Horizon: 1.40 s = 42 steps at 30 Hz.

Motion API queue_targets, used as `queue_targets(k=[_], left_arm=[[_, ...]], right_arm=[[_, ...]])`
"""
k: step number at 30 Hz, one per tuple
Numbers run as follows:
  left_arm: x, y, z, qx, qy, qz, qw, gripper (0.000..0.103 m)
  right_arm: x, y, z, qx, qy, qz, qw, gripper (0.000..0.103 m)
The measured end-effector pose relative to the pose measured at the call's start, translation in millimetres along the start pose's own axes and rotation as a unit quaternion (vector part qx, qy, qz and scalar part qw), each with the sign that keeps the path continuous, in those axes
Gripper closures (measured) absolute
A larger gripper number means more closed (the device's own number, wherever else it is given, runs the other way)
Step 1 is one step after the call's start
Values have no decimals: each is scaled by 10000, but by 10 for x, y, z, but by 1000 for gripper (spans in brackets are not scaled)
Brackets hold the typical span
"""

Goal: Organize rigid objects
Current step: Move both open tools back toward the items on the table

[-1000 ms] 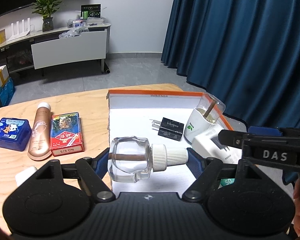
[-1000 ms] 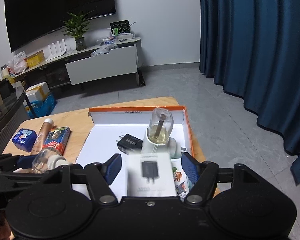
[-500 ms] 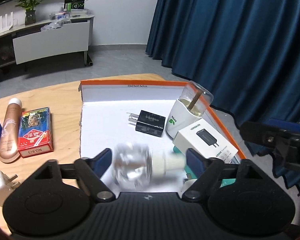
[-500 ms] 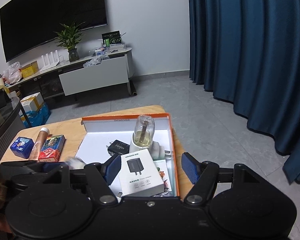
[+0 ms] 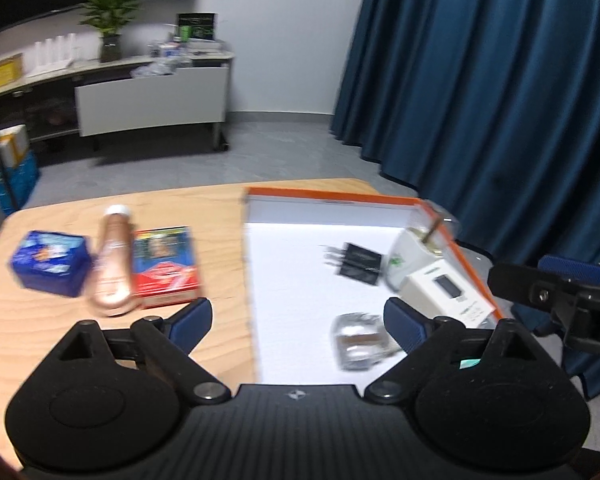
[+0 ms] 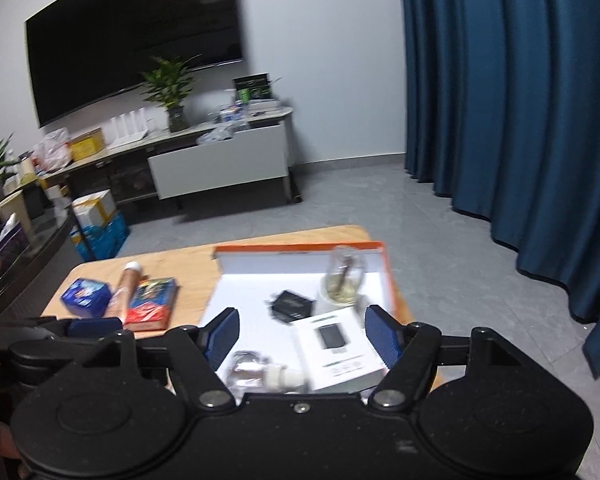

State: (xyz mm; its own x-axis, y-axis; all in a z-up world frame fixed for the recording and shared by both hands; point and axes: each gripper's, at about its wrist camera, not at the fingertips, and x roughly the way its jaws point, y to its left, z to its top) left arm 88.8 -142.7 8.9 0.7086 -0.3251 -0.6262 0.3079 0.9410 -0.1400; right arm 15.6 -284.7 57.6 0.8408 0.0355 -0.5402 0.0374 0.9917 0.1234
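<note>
- Nearest, the left tool (image 5: 298, 322) is spread wide with nothing between its blue pads; one pad hangs over bare wood, the other over the tray's white floor.
- Likewise, the right tool (image 6: 300, 334) is wide open and grips nothing, poised over the near right part of the tray (image 6: 390, 276).
- Just past the left tool's right pad, a clear glass bottle (image 5: 358, 342) lies on its side on the tray floor near the tray's near edge; the right wrist view shows its white ribbed cap (image 6: 286, 378) pointing toward the white charger box (image 6: 338, 346).
- That white charger box lies flat against the tray's right wall, touching or nearly touching the white diffuser (image 5: 410, 258) behind it; motion blur hides which.
- A black plug adapter (image 5: 358, 264) lies mid-tray, just left of the diffuser.
- The diffuser stands upright near the tray's far right corner, a brown stick in its clear top.
- On the tabletop (image 5: 32, 320) left of the tray, three things lie side by side: a red card box (image 5: 166, 268) nearest the tray, a copper-coloured tube (image 5: 114, 264) touching it, and a blue box (image 5: 50, 262) toward the left edge.
- The orange-rimmed tray occupies the tabletop's right side, reaching its far right corner.
</note>
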Motion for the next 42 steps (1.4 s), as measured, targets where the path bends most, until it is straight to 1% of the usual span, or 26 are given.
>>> queue_targets(k=[4, 10, 16, 19, 21, 23, 28, 32, 35, 37, 40, 42], left_arm=[[-223, 257, -95, -63, -78, 253, 9996, 8], [-450, 652, -256, -329, -135, 586, 9976, 8], [-512, 977, -404, -600, -27, 921, 9939, 7], [-475, 1057, -431, -648, 29, 973, 9931, 7], [-441, 1076, -429, -625, 9, 924, 9938, 7], [-429, 1095, -454, -487, -34, 887, 9949, 6], [-178, 1076, -472, 298, -140, 691, 9971, 5], [24, 1100, -454, 726, -188, 465, 9961, 6], [120, 1099, -447, 783, -122, 274, 9965, 6], [136, 1081, -468, 780, -181, 135, 9967, 6], [229, 1022, -524, 993, -151, 251, 9946, 7], [306, 1049, -548, 984, -52, 278, 9947, 16]], right_arm=[[7, 243, -54, -117, 107, 257, 9995, 20], [7, 577, -122, -329, 222, 583, 9975, 20], [18, 781, -158, -533, 295, 733, 9954, 20], [43, 827, -170, -582, 329, 770, 9948, 20], [61, 838, -176, -600, 356, 773, 9946, 20], [83, 841, -189, -595, 379, 774, 9945, 20], [164, 859, -205, -617, 463, 756, 9942, 20], [237, 860, -221, -640, 533, 714, 9940, 20], [312, 841, -222, -607, 592, 663, 9942, 20], [361, 829, -231, -568, 629, 641, 9943, 20], [422, 828, -237, -563, 685, 628, 9941, 20], [444, 839, -238, -589, 693, 633, 9938, 20]])
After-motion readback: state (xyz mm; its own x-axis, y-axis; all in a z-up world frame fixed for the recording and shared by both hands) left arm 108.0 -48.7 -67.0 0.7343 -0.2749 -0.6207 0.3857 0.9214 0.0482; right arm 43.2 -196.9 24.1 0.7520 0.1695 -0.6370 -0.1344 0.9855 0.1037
